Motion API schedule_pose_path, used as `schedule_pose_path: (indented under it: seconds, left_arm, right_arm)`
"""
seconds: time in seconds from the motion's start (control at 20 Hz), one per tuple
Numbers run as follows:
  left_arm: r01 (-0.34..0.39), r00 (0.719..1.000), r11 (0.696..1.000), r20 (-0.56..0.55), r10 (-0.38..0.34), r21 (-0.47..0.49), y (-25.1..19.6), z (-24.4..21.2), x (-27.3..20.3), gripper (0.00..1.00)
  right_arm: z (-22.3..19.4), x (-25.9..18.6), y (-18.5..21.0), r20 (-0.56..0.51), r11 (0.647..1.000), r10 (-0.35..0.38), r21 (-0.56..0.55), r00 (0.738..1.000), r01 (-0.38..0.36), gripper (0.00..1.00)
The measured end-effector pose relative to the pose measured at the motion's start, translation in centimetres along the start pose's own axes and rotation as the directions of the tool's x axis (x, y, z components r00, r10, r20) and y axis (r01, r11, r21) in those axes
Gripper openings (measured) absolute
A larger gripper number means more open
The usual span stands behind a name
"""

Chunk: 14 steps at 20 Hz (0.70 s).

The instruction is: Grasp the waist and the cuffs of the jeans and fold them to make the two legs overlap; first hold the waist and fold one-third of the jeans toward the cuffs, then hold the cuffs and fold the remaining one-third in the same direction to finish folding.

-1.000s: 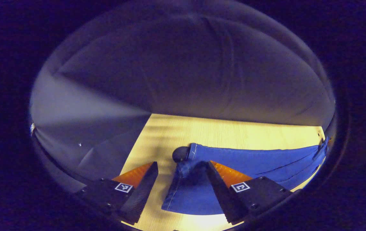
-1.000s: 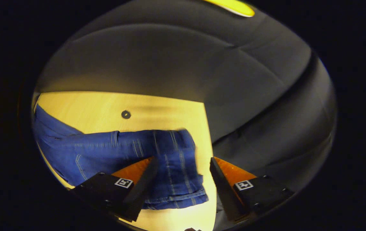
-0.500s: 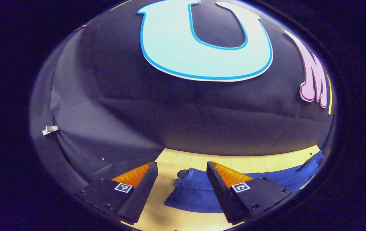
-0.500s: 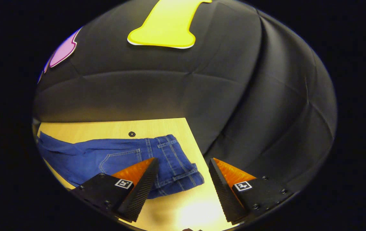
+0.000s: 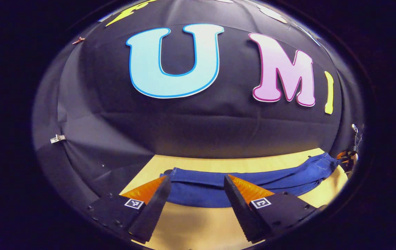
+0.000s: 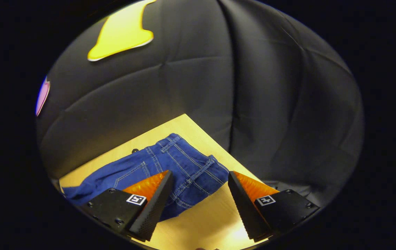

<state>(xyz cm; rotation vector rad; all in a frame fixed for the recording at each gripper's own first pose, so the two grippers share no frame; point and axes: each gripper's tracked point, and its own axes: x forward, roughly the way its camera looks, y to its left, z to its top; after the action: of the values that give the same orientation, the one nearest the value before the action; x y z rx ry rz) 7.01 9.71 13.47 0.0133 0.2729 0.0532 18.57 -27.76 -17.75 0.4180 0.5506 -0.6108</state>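
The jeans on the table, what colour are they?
Blue denim jeans with lighter stitching, clearest in the right gripper view.

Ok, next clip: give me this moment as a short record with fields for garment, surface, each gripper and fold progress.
garment: blue denim jeans, lying long and flat
surface: light wooden table
left gripper: open, off the cloth, near the cuff end
right gripper: open, off the cloth, near the waist
fold progress: waist third not yet folded

Both views low over table, facing booth wall — share jeans, opposite ends.
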Motion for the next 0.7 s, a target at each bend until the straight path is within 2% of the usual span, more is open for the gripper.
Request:
schedule_pose_path:
  seconds: [0.15, 0.3, 0.5, 0.6, 0.65, 0.7]
  left_arm:
    - [0.035, 0.999, 0.998, -0.017, -0.035, 0.043, -2.7, -0.8, -1.1, 0.96]
    - [0.074, 0.997, 0.997, -0.032, -0.074, 0.02, -4.4, -1.3, -1.1, 0.96]
    - [0.07, 0.997, 0.997, -0.041, -0.07, 0.006, -5.1, -1.7, -0.9, 0.96]
    - [0.076, 0.996, 0.997, -0.04, -0.075, 0.003, -5.5, -1.7, -1.0, 0.96]
    - [0.077, 0.996, 0.997, -0.039, -0.077, 0.003, -5.6, -1.7, -0.9, 0.96]
    - [0.079, 0.996, 0.997, -0.041, -0.079, 0.004, -5.8, -1.8, -0.9, 0.96]
  right_arm:
    - [-0.7, 2.1, -1.8, 0.009, 0.996, -0.073, 0.041, 0.997, 0.073, 0.99]
    - [-2.3, 3.4, -0.8, -0.027, 0.99, -0.05, 0.134, 0.998, 0.053, 0.99]
    - [-1.3, 3.2, -1.4, 0.039, 0.991, -0.081, 0.106, 0.996, 0.076, 1.0]
    - [-1.4, 2.9, -1.1, 0.031, 0.992, -0.067, 0.106, 0.997, 0.064, 0.91]
    - [-1.0, 3.2, -0.9, 0.061, 0.993, -0.061, 0.104, 0.996, 0.054, 0.74]
    - [-1.9, 3.3, -0.2, 0.037, 0.991, -0.033, 0.129, 0.999, 0.028, 0.69]
